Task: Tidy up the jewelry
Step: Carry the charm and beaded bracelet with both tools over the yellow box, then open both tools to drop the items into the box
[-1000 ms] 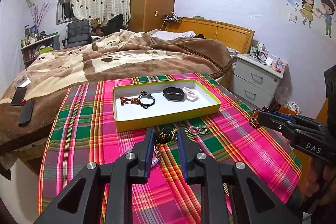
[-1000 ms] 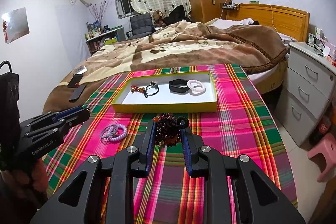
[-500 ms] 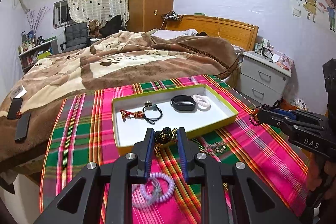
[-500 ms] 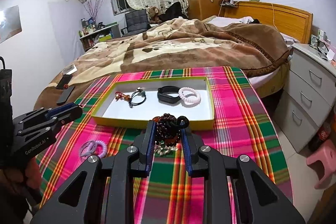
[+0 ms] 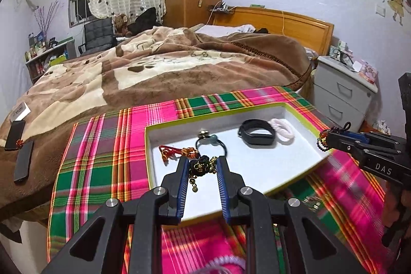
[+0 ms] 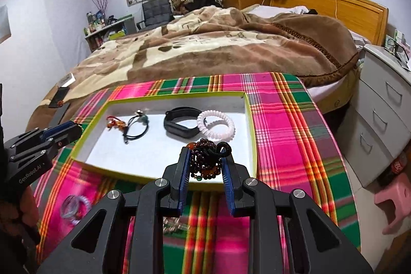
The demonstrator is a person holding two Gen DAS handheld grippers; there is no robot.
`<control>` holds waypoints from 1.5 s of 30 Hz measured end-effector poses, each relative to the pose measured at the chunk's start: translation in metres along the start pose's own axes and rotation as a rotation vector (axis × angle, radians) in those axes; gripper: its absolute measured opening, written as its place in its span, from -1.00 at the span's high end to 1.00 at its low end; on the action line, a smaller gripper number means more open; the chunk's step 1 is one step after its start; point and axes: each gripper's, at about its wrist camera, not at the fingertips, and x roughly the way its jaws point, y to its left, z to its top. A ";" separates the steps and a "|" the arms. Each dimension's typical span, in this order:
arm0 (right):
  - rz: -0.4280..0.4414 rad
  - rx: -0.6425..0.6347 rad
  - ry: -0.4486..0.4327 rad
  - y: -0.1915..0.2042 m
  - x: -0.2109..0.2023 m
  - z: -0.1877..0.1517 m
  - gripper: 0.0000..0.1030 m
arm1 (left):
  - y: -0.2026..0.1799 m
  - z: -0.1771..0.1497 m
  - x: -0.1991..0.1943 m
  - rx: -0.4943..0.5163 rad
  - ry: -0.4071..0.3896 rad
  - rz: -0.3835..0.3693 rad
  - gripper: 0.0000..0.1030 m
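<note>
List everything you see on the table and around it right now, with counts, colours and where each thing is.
Tray: one, yellow-green rim, white inside, on plaid tablecloth.
Band: one, black, in tray.
Coil tie: one, white, in tray beside band.
Cord tie: one, black, in tray.
Red bracelet: one, tray's left end.
Purple coil ties: on cloth, blurred.
Phones: two, dark, on bed.
Nightstand: one, grey, right.
Left gripper: holds black-gold piece.
Right gripper: holds dark bead bracelet.
</note>
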 end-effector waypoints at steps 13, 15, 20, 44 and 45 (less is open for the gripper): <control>-0.052 0.013 0.104 -0.014 0.058 0.008 0.52 | 0.023 0.005 0.065 -0.026 0.107 0.055 0.57; -0.056 0.012 0.113 -0.015 0.062 0.008 0.52 | 0.025 0.003 0.072 -0.030 0.126 0.060 0.57; -0.062 0.003 0.117 -0.015 0.069 0.012 0.52 | 0.025 0.002 0.081 -0.028 0.150 0.065 0.57; -0.065 -0.019 0.061 -0.010 0.049 0.012 0.21 | 0.020 0.003 0.077 -0.027 0.144 0.029 0.56; -0.065 -0.019 0.058 -0.010 0.048 0.013 0.21 | 0.019 0.003 0.074 -0.025 0.138 0.027 0.56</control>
